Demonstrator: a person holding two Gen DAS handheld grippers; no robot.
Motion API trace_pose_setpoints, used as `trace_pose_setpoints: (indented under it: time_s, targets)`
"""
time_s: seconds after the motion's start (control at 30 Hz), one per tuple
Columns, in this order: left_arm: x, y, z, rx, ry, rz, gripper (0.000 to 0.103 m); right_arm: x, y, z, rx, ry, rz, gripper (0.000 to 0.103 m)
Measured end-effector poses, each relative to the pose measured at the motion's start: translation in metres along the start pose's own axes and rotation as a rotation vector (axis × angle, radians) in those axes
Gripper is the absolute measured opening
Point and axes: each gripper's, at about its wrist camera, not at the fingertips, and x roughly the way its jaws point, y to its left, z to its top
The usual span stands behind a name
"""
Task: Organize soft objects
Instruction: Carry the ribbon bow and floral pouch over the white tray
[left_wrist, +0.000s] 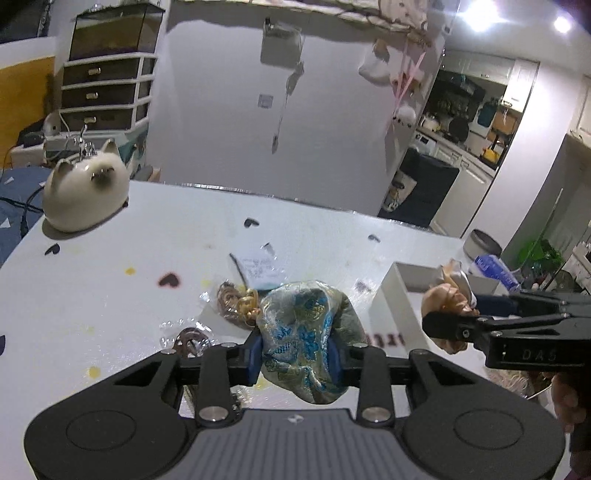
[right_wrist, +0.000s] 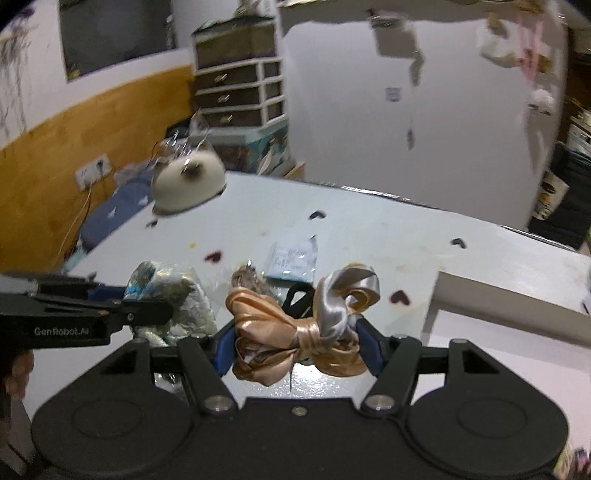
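My left gripper (left_wrist: 295, 354) is shut on a blue-and-gold brocade pouch (left_wrist: 306, 332) and holds it just above the white table (left_wrist: 110, 295). It also shows in the right wrist view (right_wrist: 166, 295), at the left. My right gripper (right_wrist: 299, 339) is shut on a peach-and-silver satin bow (right_wrist: 295, 328). In the left wrist view the bow (left_wrist: 447, 295) hangs over the edge of a white open box (left_wrist: 399, 295) at the right. The box wall also shows in the right wrist view (right_wrist: 498, 299).
A cream cat plush (left_wrist: 86, 192) sits at the table's far left corner. Brown and gold trinkets in clear wrap (left_wrist: 236, 302) and a small paper packet (left_wrist: 258, 269) lie mid-table. A drawer unit (left_wrist: 107, 92) stands behind; a grey bowl (left_wrist: 480, 245) sits past the right edge.
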Motion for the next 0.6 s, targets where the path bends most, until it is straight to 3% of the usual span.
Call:
trace_pose_setpoints:
  time_s: [0.23, 0.6]
  targets:
    - [-0.001, -0.041, -0.001, 0.01, -0.008, -0.004, 0.035, -0.035, -0.016, -0.012, 0.109, -0.044, -0.058, 0.067]
    - [0.024, -0.133, -0.004, 0.032, 0.032, -0.066, 0.035, -0.084, -0.084, -0.047, 0.133, -0.039, -0.088, 0.067]
